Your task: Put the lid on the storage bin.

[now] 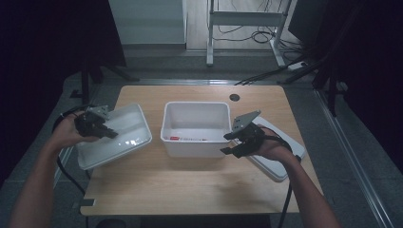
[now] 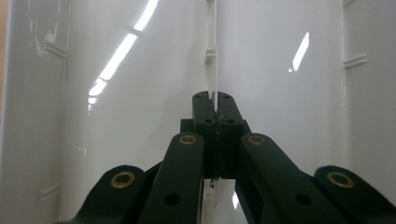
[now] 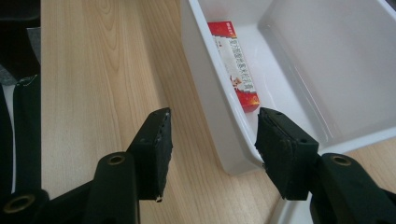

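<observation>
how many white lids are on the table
2: one lid at the table's left, tilted, its rib clamped by the left gripper; the other lid at the right edge, partly under the right hand.

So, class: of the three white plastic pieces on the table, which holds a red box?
The deep middle bin: the red box lies inside it. The left tray and right lid are shallow, without one.

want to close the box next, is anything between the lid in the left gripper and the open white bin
Nothing visible. The left gripper is shut on the rim of the white lid, tilted up left of the bin. Bare table lies between them. The right gripper, open, hovers at the bin's right corner, not over its opening.
</observation>
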`<action>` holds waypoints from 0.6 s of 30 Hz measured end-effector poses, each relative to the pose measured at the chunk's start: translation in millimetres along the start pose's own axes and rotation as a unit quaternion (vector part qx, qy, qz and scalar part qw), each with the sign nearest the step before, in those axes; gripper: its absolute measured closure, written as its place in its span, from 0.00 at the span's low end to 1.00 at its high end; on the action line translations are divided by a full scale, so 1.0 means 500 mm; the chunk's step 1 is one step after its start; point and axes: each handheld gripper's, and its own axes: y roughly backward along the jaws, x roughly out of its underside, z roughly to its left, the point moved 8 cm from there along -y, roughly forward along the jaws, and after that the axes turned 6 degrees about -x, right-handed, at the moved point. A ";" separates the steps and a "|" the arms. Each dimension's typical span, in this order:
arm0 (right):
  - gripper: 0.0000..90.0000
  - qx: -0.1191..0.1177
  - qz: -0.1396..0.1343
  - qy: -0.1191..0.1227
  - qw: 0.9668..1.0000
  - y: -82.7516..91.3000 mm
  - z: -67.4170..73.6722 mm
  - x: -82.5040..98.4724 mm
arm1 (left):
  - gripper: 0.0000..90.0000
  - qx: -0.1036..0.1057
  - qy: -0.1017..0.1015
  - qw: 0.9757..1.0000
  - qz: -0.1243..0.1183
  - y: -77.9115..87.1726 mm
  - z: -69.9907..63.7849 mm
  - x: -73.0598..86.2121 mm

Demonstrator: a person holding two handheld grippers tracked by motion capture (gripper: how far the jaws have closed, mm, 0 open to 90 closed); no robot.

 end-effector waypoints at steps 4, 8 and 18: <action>0.50 0.000 -0.003 -0.006 1.000 0.000 0.001 0.011 | 1.00 -0.004 -0.016 1.000 -0.015 0.034 0.003 -0.042; 0.50 -0.003 -0.006 -0.010 1.000 -0.004 0.005 0.026 | 1.00 -0.004 -0.039 0.999 -0.020 0.042 -0.004 -0.095; 0.50 -0.001 -0.017 -0.025 1.000 0.005 0.007 0.058 | 1.00 0.016 -0.091 0.996 -0.021 0.009 -0.029 -0.226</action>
